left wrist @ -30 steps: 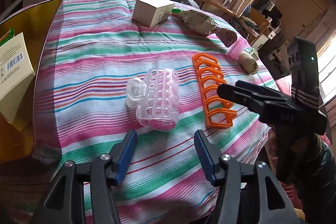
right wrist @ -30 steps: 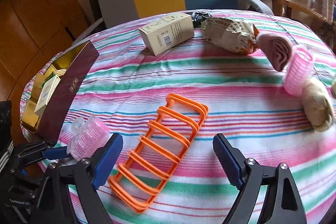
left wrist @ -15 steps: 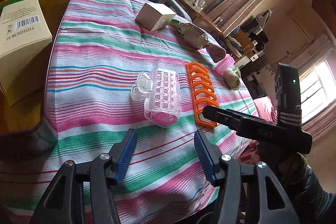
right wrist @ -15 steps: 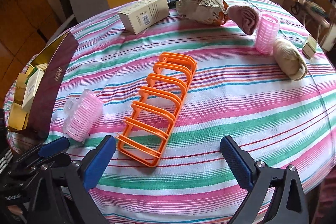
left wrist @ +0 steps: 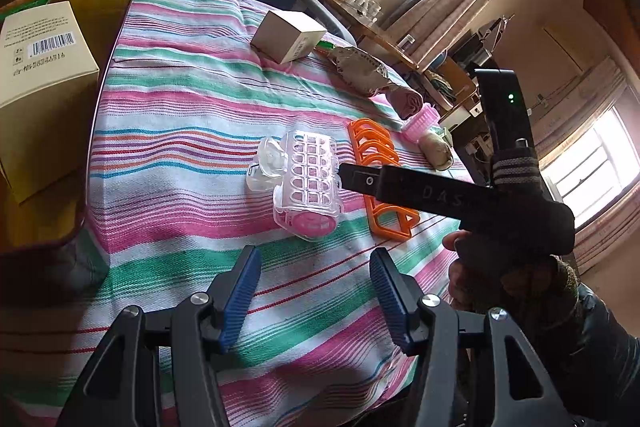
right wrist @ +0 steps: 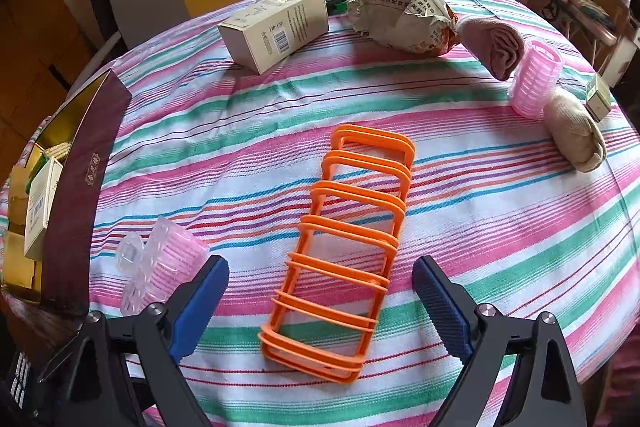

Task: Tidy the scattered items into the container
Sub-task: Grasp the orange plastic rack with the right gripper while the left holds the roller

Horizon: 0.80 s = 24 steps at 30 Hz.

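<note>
Both hand-held grippers hang empty over the striped tabletop [right wrist: 500, 219].

Your right hand-held gripper [right wrist: 320, 291] is spread wide and grasping nothing, its blue pads either side of the near end of the orange rack [right wrist: 344, 251] lying flat on the cloth. Your left hand-held gripper [left wrist: 316, 291] is partly spread, also empty, pointed at the clear-and-pink hair roller [left wrist: 308, 191] just left of the rack. The gold-lined container [right wrist: 76, 179] sits at the left edge with boxes already in it. Further back: a cardboard box [right wrist: 276, 27], a crumpled packet [right wrist: 404, 23], a second pink roller [right wrist: 536, 83] and two rolled socks.
</note>
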Available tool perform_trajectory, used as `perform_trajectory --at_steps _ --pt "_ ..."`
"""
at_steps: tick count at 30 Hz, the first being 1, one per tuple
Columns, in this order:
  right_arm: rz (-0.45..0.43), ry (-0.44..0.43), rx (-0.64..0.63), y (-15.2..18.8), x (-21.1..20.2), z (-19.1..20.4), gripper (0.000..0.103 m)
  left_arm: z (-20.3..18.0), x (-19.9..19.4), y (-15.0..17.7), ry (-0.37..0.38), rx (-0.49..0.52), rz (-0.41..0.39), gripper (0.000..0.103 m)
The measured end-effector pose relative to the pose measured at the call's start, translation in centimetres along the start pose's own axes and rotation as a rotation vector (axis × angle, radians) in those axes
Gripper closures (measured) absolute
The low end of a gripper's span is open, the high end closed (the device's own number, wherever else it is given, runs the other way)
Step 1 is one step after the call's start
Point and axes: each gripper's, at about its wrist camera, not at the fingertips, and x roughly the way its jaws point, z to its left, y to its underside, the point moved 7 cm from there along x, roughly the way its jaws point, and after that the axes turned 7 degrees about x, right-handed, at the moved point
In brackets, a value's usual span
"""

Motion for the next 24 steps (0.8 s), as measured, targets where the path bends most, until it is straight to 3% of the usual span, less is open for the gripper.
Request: perform_trajectory --at_steps 5,15,17,21,24 --pt "-0.009 0.069 -0.098 0.6 0.6 0.6 0.002 0.0 0.0 0.0 0.002 0.001 -0.003 0.045" --pt "-0.022 0.034 -0.118 0.7 0.4 0.0 0.0 -0.2 0.1 0.0 -0.017 0.018 0.0 0.045" --pt "-0.057 0.038 -0.099 0.9 -0.1 -0.4 0.006 -0.3 0.1 -0.1 -0.03 0.032 0.011 0.045" --pt "-0.096 0.025 -0.065 0.2 -1.3 -2.4 0.046 -0.8 0.5 -0.2 -0.071 0.071 0.042 0.043" --pt "-0.1 -0.012 -0.078 0.3 -1.7 -3.2 0.05 -1.2 0.6 -0.3 -0.112 0.107 0.069 0.042"
